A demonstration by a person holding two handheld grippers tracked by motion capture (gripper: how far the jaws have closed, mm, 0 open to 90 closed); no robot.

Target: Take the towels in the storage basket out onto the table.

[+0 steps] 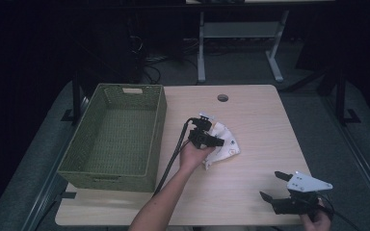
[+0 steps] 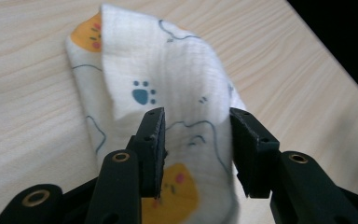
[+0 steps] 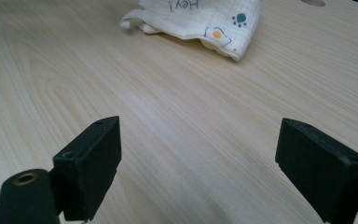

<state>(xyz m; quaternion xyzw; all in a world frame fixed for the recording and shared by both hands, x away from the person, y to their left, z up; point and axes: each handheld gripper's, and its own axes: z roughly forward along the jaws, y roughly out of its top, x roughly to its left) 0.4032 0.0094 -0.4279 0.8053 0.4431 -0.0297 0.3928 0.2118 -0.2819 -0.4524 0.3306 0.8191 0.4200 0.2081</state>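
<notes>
High view: the folded white cloth (image 1: 224, 142) lies on the table (image 1: 250, 183), right of the green basket (image 1: 113, 137). The left hand-held gripper (image 1: 206, 137) sits over the cloth; the right hand-held gripper (image 1: 277, 185) rests well apart from the cloth.

Left gripper view: jaws partly apart over the cloth (image 2: 168, 84), pads not pressing it.

Right gripper view: jaws wide, nothing between them; the cloth (image 3: 200, 21) lies beyond.

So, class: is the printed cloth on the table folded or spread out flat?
Folded. The cloth lies as a compact bundle with one layer turned over another, and doubled edges show at its corner in the right gripper view.
</notes>
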